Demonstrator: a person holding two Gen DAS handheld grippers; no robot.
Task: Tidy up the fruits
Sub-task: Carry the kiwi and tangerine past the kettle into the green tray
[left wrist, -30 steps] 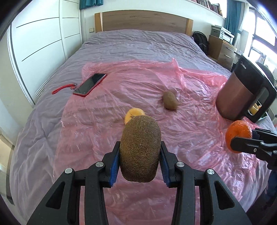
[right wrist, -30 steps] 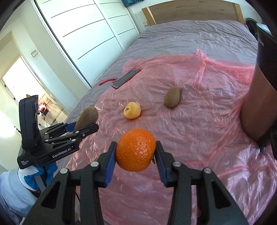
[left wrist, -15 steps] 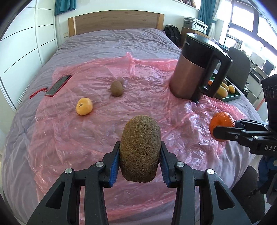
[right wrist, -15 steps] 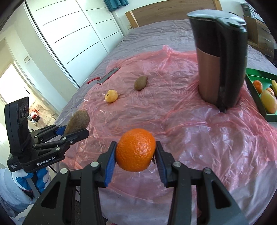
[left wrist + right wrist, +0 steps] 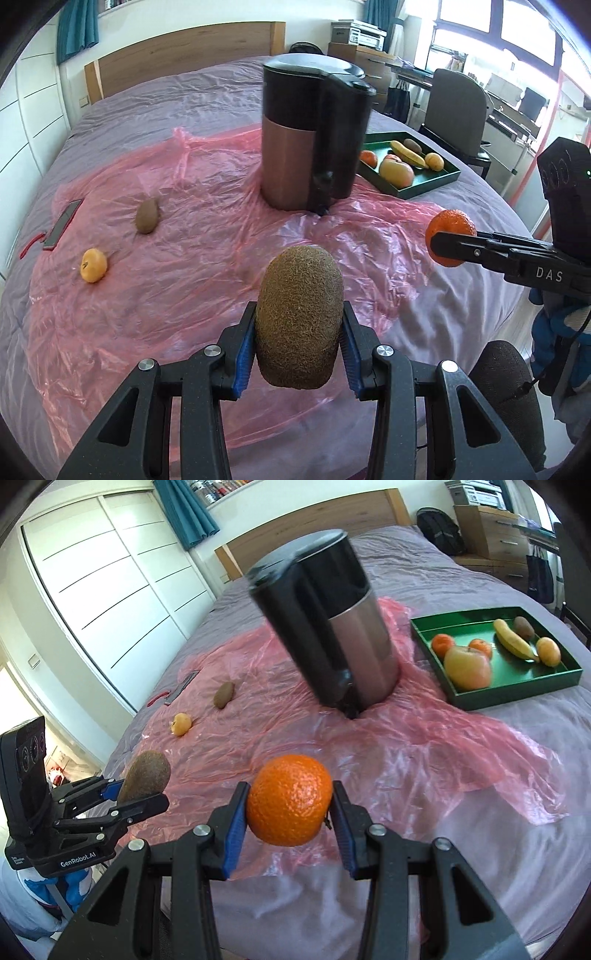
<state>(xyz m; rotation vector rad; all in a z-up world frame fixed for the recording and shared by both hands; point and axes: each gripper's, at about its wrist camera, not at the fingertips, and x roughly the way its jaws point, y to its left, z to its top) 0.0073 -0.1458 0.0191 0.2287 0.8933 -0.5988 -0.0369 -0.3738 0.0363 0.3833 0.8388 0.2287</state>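
Note:
My left gripper (image 5: 298, 345) is shut on a brown kiwi (image 5: 298, 317), held above the near edge of the bed. My right gripper (image 5: 289, 814) is shut on an orange (image 5: 289, 799), also over the near edge. Each gripper shows in the other's view: the right one with its orange (image 5: 450, 238) at the right, the left one with its kiwi (image 5: 144, 775) at the lower left. A green tray (image 5: 517, 692) at the far right holds an apple, a banana, a kiwi and several small orange fruits. A second kiwi (image 5: 147, 216) and a small yellow-orange fruit (image 5: 94, 265) lie on the pink plastic sheet (image 5: 207, 258).
A tall copper-and-black kettle (image 5: 310, 136) stands on the sheet between the loose fruit and the tray. A phone with a red strap (image 5: 61, 225) lies at the sheet's left edge. White wardrobe doors (image 5: 110, 590) line the left side; a chair (image 5: 456, 110) and desk stand to the right.
Both grippers have swung to the right along the bed with their fruit still held. The kettle and then the green tray have come into view; the loose fruit has slid to the left.

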